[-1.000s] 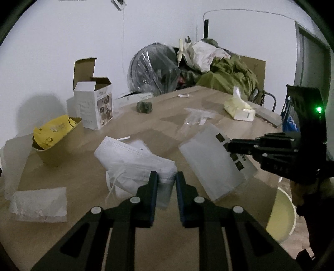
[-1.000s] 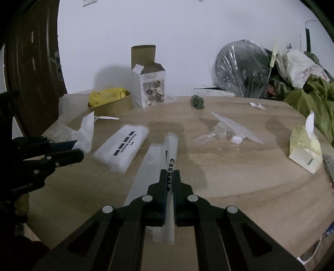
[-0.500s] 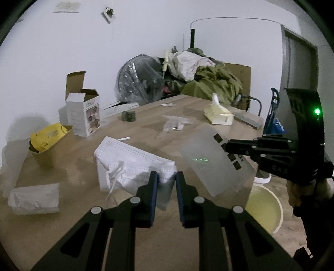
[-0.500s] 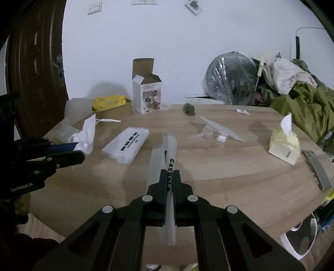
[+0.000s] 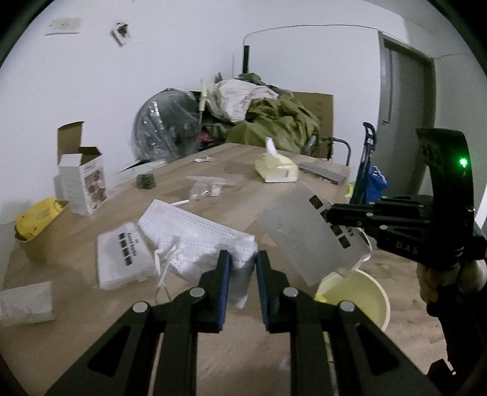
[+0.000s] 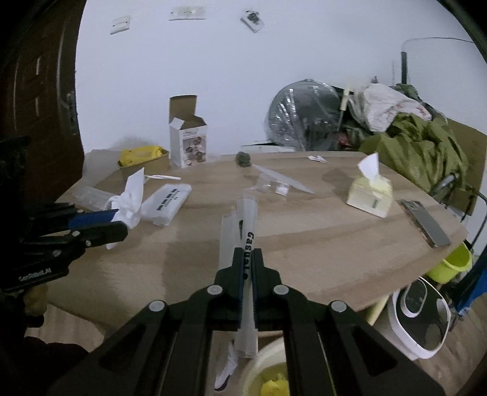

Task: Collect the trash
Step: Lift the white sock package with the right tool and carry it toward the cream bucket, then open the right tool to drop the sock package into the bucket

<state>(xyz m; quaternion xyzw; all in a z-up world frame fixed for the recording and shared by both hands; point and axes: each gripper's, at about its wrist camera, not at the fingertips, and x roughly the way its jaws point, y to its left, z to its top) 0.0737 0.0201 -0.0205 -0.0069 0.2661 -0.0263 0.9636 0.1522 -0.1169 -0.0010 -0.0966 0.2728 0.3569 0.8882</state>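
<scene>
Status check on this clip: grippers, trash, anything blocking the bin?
Left gripper shut on white face mask. Right gripper shut on clear plastic sleeve, hanging above pale yellow bin. Nothing blocking the bin.

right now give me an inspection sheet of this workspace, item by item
surface: wooden table, littered.
job's things: face masks in the left gripper; clear plastic sleeve in the right gripper; yellow bin on the floor below the sleeve.
clutter: packaged mask pack, tissue pack, open white carton, yellow bag in a box, clear wrapper.
grippers: both fingers closed on their items.
cables: one wire along the wall.
surroundings: wrapped fan, green cloth heap, door.
</scene>
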